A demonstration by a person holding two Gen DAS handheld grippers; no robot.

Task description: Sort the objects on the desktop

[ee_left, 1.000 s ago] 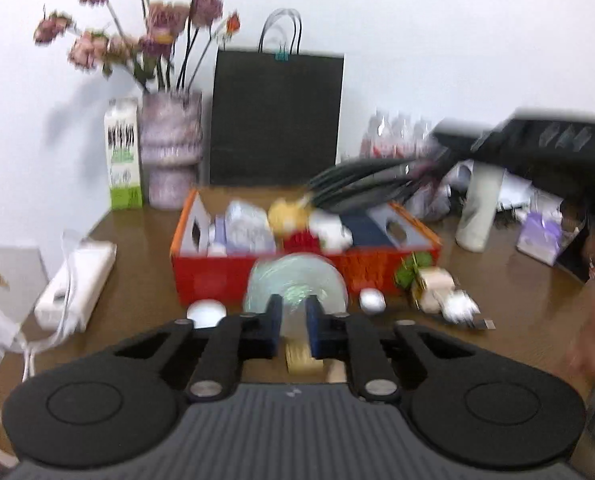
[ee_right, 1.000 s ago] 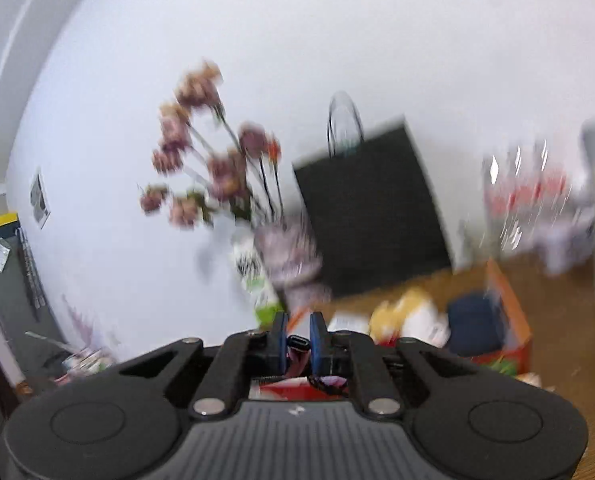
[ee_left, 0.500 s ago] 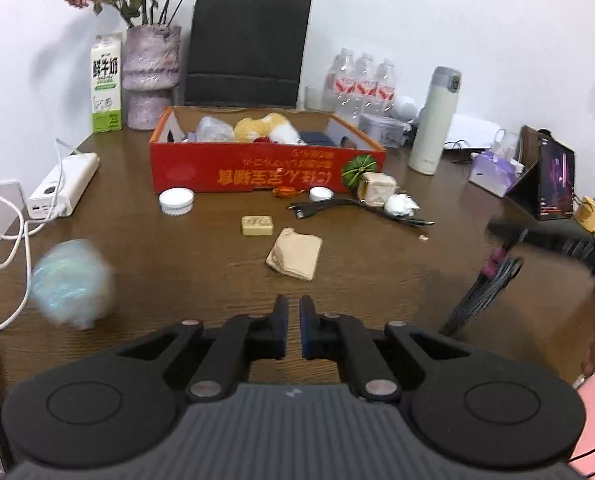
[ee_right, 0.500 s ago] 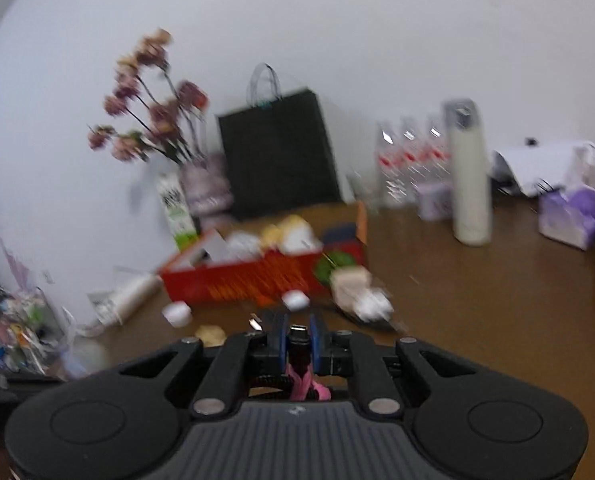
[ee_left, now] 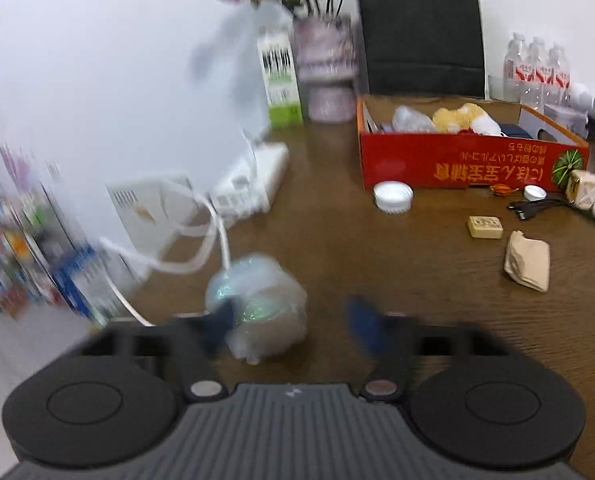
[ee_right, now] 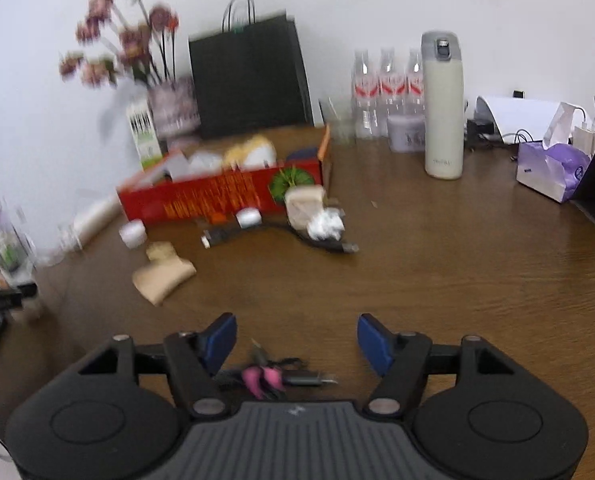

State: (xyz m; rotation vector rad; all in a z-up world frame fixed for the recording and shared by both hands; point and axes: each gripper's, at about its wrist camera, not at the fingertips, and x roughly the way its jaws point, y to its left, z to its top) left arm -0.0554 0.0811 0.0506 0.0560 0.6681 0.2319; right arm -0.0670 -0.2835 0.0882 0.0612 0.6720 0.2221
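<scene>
Right gripper (ee_right: 297,338) fingers just spread; pink-tipped cable (ee_right: 273,378) dropped between, lying crosswise. Left gripper (ee_left: 293,326) fingers spread.

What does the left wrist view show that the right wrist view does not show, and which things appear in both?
Only the left wrist view: the left gripper, jaws apart, and a clear plastic bag lying between its fingers, plus a white power strip.

Only the right wrist view: the right gripper, jaws wide open, over a cable with pink ties, and a purple tissue pack.

Both: the red box, black paper bag, milk carton and crumpled brown paper.
</scene>
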